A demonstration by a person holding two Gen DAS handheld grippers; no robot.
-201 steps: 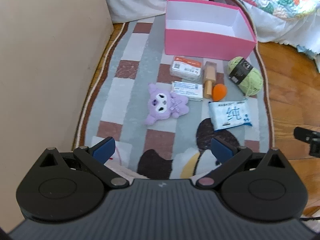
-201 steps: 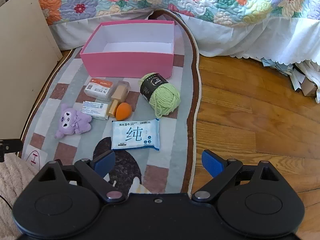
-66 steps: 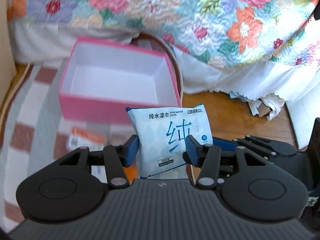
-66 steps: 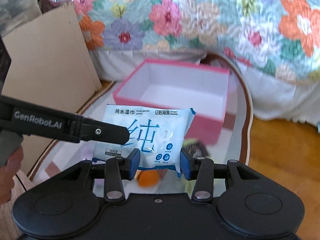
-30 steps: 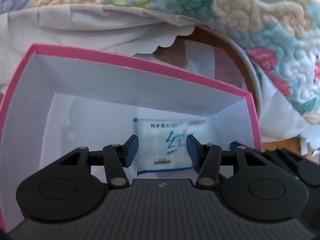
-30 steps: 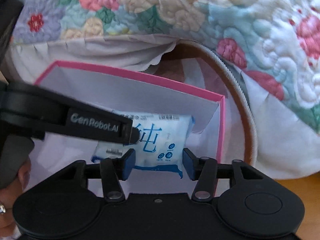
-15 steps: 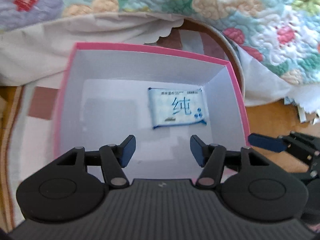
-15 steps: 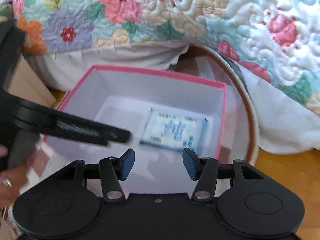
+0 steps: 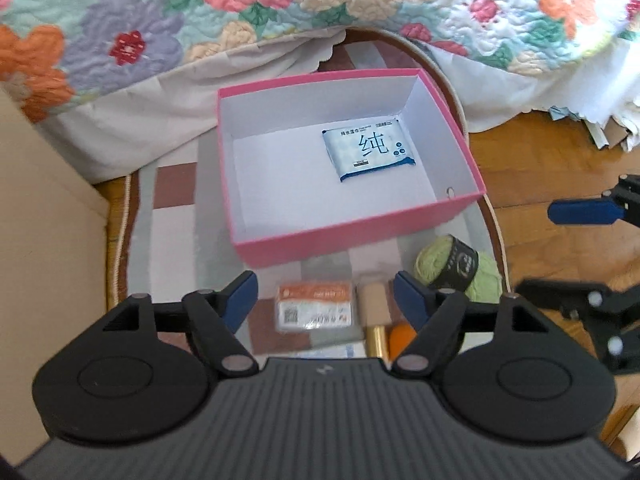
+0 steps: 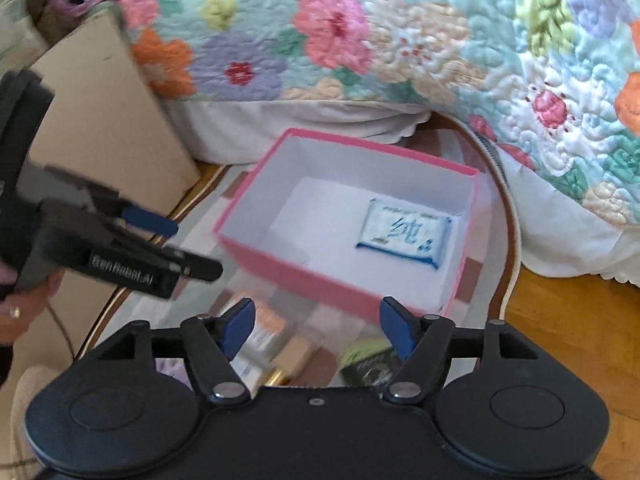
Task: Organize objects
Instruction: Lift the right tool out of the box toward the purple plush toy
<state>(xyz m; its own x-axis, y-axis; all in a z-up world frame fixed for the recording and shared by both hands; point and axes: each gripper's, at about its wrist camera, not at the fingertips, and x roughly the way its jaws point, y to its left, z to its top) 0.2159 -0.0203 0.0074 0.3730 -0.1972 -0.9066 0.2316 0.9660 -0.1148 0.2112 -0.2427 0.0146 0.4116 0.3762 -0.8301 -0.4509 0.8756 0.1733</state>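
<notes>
While a quilted floral bedspread (image 9: 248,12) hangs behind, a checked rug (image 9: 176,216) carries a rectangular pink cardboard box (image 9: 360,236) with white inner walls. Flat inside, near its far right corner, lies the glossy blue-and-white wipes pack (image 9: 368,152), held over the box two seconds ago. Green yarn (image 9: 436,264) sits before the box. Left hand-held gripper (image 9: 325,294) and right hand-held gripper (image 10: 314,320) have just been opening, wide and empty.

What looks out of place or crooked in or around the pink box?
Little stands out. The wipes pack lies flat but slightly crooked to the pink box walls, near the far right corner. A small metal clip or ring sits on the box's right wall; I cannot tell what it is.
</notes>
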